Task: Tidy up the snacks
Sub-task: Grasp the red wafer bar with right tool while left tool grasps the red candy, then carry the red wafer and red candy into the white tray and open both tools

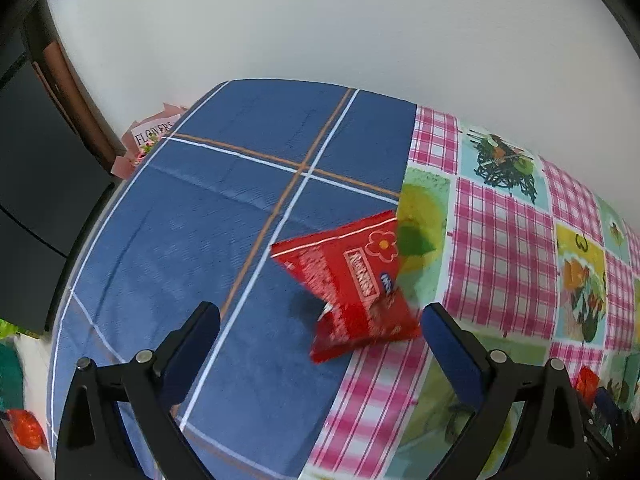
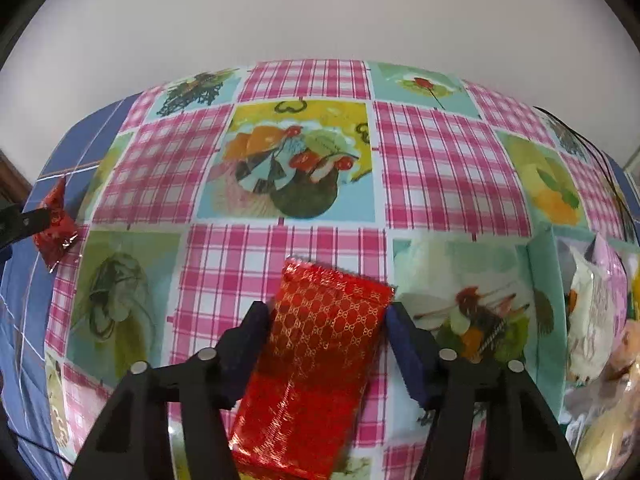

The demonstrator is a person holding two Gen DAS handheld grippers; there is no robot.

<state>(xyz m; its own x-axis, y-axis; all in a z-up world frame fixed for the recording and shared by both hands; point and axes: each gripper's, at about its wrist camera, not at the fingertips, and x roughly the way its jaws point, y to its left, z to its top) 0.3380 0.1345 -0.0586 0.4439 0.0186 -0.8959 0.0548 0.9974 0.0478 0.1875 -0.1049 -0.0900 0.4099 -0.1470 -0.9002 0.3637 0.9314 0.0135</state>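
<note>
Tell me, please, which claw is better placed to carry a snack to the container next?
Right. The right claw already brackets the red foil packet, and the clear container sits just beside it. The left claw is open around the red snack bag.

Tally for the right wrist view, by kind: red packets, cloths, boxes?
Red packets: 2, the foil packet and the far-left packet
Cloths: 2, the pink check cloth and the blue cloth
Boxes: 1, the box
Total: 5
</note>
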